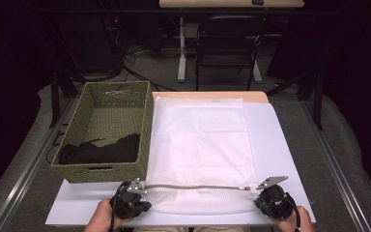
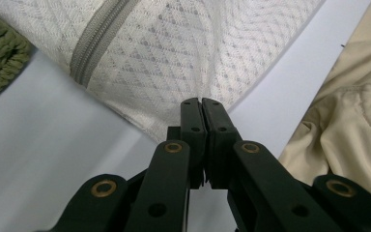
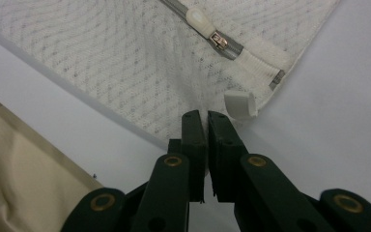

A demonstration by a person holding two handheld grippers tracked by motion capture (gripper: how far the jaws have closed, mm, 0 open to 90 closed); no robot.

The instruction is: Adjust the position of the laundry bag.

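White table: mesh bag's near edge (zipper side) pinched by both grippers.

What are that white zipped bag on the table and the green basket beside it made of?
The white zipped bag looks like fine synthetic mesh: the left gripper view shows an open, see-through diamond weave, matte, with a grey zipper whose teeth could be plastic or metal. The green basket seems woven from twisted cord or paper rope, judging by its ribbed, matte walls; the exact fibre is unclear.
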